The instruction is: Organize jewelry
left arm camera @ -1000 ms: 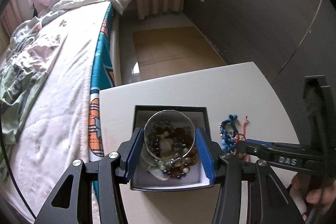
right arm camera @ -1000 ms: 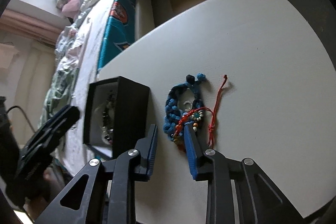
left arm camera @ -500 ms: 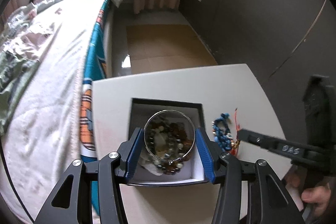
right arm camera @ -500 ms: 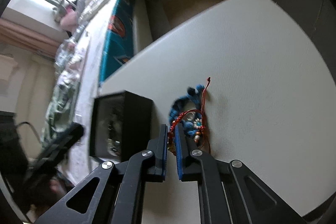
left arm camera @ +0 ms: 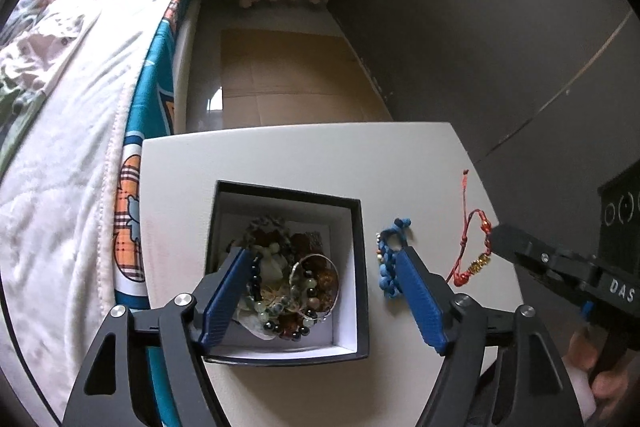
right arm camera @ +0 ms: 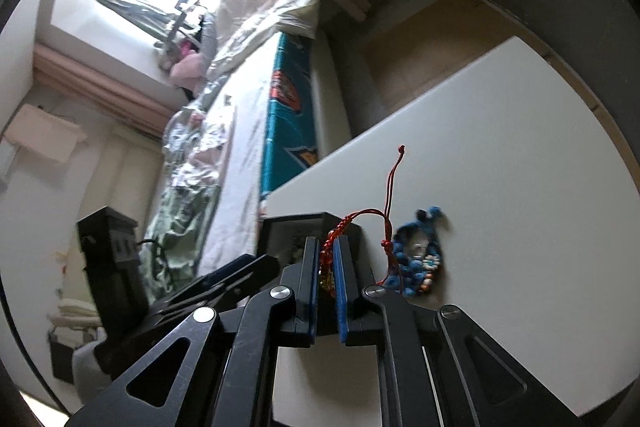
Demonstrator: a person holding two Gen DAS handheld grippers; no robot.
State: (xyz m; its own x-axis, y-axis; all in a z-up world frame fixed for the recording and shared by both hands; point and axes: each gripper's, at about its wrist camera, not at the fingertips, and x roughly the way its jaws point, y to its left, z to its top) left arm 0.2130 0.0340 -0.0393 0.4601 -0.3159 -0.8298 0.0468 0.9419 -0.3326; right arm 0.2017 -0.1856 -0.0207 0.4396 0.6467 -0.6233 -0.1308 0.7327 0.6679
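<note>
In the left wrist view, the left gripper (left arm camera: 320,291) hung over the black box (left arm camera: 362,267), its fingers spread wide and holding nothing. One finger sat above the box's heap of beads (left arm camera: 288,291) and a silver bangle (left arm camera: 316,287); the other sat outside the box wall, over the blue bracelet (left arm camera: 388,267) lying on the white table (left arm camera: 304,155). This wide stance probably left the box mouth free for the next piece. At about 3 o'clock, the right gripper (left arm camera: 494,241) pinched the red cord bracelet (left arm camera: 470,243), its loose end trailing toward 12 o'clock.

In the right wrist view, the right gripper (right arm camera: 327,259) had its fingers pressed nearly together on the red cord bracelet (right arm camera: 348,223), lifted off the table (right arm camera: 500,167), likely to carry it to the box (right arm camera: 296,231) at 11 o'clock. The blue bracelet (right arm camera: 416,267) lay at 2 o'clock, on the table just beside the box.
</note>
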